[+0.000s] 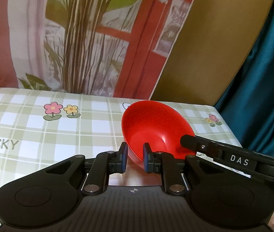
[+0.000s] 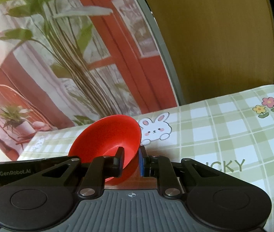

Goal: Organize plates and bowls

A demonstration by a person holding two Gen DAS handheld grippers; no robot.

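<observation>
A red bowl [image 1: 156, 129] is held above the checked tablecloth [image 1: 40, 127], tilted with its opening toward the left wrist camera. My left gripper [image 1: 135, 155] straddles the bowl's near left rim, one finger outside and one inside, with a gap showing at the pads. My right gripper [image 2: 130, 159] straddles the opposite rim of the bowl [image 2: 108, 135]; one finger [image 2: 120, 160] is inside and the blue pad [image 2: 142, 161] sits just off the outer wall. A right finger [image 1: 197, 144] reaches the bowl's right rim in the left wrist view.
The table carries a green-and-white checked cloth with flowers, rabbits [image 2: 154, 129] and the word LUCKY. A printed backdrop [image 1: 79, 34] with plants and a red door stands behind. A brown panel [image 1: 214, 44] and teal curtain [image 1: 262, 73] are at the right, by the table's edge.
</observation>
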